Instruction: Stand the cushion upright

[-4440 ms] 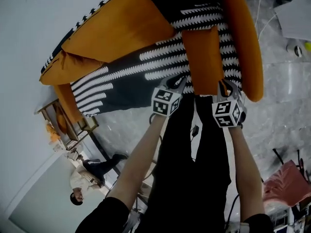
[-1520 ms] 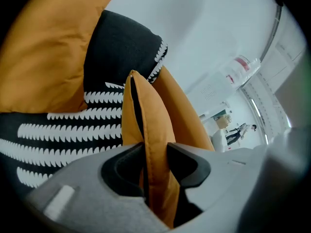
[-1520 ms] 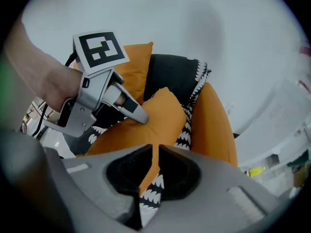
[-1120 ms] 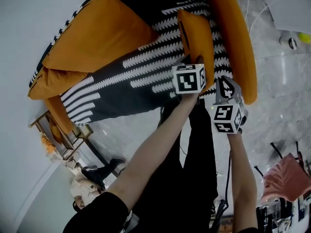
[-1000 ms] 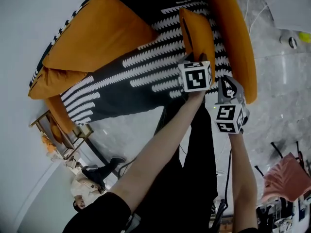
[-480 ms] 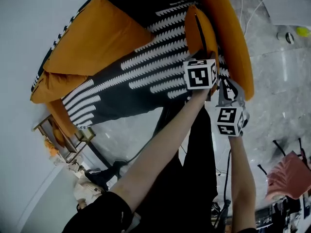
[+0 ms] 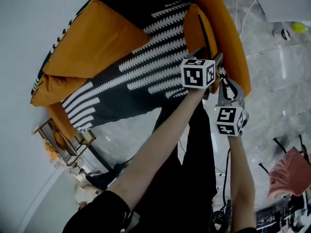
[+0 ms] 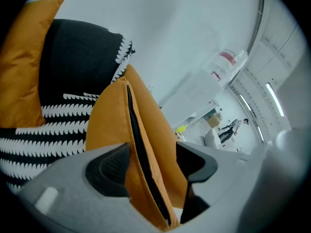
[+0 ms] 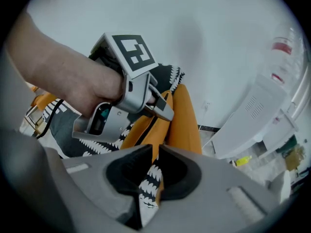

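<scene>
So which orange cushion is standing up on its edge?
The small orange cushion with the black zip, between the left gripper's opening fingers. It stands on its edge; the big orange cushions lean back on the sofa.

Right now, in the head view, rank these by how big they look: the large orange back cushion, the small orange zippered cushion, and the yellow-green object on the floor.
1. Large orange back cushion
2. Small orange zippered cushion
3. Yellow-green object on the floor; it lies farther off, so its true size is unsure.

left gripper (image 8: 151, 160) fingers opening around cushion (image 8: 109, 118), right gripper (image 9: 154, 168) pinching it
</scene>
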Motion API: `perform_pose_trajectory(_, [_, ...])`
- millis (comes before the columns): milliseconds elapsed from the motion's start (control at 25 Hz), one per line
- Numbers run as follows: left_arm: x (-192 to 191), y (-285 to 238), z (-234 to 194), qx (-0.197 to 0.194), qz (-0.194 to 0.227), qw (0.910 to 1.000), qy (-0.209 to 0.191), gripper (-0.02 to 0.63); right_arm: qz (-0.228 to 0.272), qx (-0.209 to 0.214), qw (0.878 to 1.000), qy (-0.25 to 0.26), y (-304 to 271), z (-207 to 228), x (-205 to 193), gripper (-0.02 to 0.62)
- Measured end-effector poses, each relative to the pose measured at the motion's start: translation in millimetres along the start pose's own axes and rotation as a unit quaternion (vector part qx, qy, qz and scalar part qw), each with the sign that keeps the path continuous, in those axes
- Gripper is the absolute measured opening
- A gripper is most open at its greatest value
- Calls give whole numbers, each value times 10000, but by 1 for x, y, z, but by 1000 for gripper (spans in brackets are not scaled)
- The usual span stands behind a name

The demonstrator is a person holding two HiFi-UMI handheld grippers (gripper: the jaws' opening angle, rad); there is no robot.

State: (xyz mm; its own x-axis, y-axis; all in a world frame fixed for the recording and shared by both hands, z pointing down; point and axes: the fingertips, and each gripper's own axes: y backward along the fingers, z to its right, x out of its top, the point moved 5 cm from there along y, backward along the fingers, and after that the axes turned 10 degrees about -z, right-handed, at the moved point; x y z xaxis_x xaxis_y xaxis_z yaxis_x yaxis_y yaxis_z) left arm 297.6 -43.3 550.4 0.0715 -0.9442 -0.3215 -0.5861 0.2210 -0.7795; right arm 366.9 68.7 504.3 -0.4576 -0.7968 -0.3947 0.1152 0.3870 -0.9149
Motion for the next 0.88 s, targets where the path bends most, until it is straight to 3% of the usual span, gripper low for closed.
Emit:
perform_pose_trajectory(400, [16, 31, 15, -134, 241, 9990, -361, 287, 168, 83, 9997, 181, 16, -5, 6, 46])
perform_pose_trajectory(880, [-3, 151, 26, -81, 504, 9959, -744, 287, 510, 120, 9984, 219, 75, -10, 52, 45])
